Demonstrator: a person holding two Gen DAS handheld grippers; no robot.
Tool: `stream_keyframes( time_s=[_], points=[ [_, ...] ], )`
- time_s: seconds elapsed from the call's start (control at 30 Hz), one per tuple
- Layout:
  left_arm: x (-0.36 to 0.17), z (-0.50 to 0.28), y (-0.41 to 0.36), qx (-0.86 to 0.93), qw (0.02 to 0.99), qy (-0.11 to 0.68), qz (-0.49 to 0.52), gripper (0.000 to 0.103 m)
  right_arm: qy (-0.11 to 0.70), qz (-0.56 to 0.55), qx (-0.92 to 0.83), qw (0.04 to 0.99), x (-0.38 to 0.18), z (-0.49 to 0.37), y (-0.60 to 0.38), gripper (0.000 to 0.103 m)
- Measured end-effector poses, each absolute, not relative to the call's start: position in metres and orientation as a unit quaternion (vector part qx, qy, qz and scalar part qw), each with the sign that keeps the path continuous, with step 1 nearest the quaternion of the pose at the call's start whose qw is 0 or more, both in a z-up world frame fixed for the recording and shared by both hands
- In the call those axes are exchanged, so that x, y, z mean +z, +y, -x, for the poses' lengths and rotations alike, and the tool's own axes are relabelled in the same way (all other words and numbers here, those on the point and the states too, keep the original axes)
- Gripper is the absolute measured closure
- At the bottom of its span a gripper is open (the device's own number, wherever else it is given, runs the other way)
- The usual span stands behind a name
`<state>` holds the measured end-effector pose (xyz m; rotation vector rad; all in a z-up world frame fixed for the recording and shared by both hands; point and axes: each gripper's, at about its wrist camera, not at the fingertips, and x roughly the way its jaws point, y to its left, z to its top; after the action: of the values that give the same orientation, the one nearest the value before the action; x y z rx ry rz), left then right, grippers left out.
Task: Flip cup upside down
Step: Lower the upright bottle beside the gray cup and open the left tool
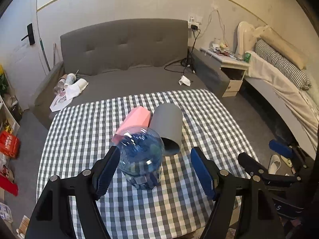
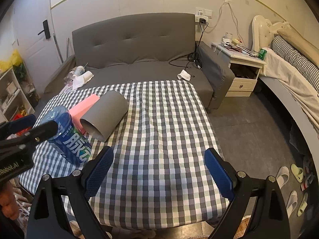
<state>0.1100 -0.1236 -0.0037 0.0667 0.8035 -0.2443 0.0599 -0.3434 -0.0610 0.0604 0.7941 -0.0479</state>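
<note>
A grey cup (image 1: 168,126) lies on its side on the checked tablecloth (image 1: 79,131), its open mouth toward me. It also shows in the right wrist view (image 2: 105,115). It leans against a pink box (image 1: 137,119). A blue plastic bottle (image 1: 140,157) lies in front of the cup. My left gripper (image 1: 155,167) is open, its fingers either side of the bottle, the left finger touching it. My right gripper (image 2: 158,166) is open and empty over bare cloth, to the right of the cup and bottle (image 2: 67,137).
A grey sofa (image 2: 139,59) with cups and cloths stands behind the table. A white nightstand (image 2: 243,65) and a bed (image 2: 295,73) are at the right. Slippers (image 2: 283,175) lie on the floor. Shelves (image 2: 12,91) stand at the left.
</note>
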Motion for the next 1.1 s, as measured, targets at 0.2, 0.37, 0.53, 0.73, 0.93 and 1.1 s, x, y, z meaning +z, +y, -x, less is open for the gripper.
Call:
stream_keyframes(
  time_s=[0.2, 0.37, 0.53, 0.73, 0.93, 1.1],
  points=[
    [0.016, -0.100, -0.115, -0.115, 0.922, 0.368, -0.025, 0.027, 0.375, -0.033, -0.023, 0.926, -0.056, -0.052, -0.344, 0.010],
    [0.043, -0.079, -0.101, -0.113, 0.939, 0.325, -0.020, 0.027, 0.338, -0.039, -0.003, 0.940, -0.043, -0.034, -0.340, 0.010],
    [0.052, -0.043, -0.074, -0.108, 0.954, 0.279, -0.014, 0.019, 0.279, -0.035, 0.022, 0.959, -0.024, -0.003, -0.329, 0.010],
    [0.036, -0.004, -0.045, -0.103, 0.959, 0.264, 0.000, 0.019, 0.236, -0.020, 0.050, 0.970, -0.011, 0.040, -0.305, 0.010],
    [0.022, 0.019, -0.024, -0.088, 0.961, 0.263, 0.012, 0.015, 0.243, -0.004, 0.086, 0.966, -0.016, 0.068, -0.272, 0.010],
    [0.015, 0.041, -0.013, -0.069, 0.968, 0.239, 0.019, 0.001, 0.280, 0.006, 0.103, 0.954, -0.036, 0.074, -0.250, 0.005]
  ],
)
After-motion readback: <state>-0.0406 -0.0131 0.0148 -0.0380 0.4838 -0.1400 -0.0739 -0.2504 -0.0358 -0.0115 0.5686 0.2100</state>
